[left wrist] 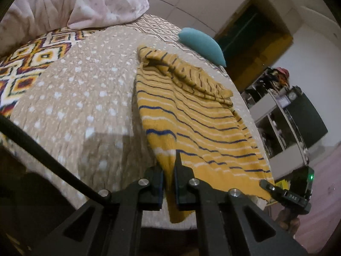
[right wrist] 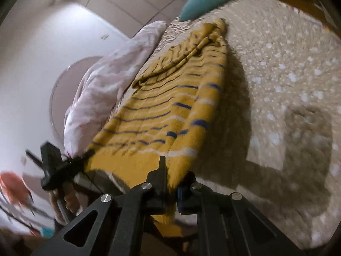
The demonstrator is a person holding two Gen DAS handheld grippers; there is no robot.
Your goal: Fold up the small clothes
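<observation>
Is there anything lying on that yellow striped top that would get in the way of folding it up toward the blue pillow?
Nothing visible. Both grippers, left and right, already pinch the yellow striped top's near hem, and only its own bunched upper part lies before the blue pillow.

My black left gripper (left wrist: 169, 170) pinches a mustard-yellow garment (left wrist: 191, 115) striped navy and white; the bedspread (left wrist: 85, 98) is beige with white dots, the cushion (left wrist: 202, 42) teal

Beige dotted bedspread (left wrist: 85, 98), teal pillow (left wrist: 202, 44) at far edge, pink crumpled blanket (left wrist: 70, 6), shelf unit (left wrist: 283, 117) w/ clutter
</observation>
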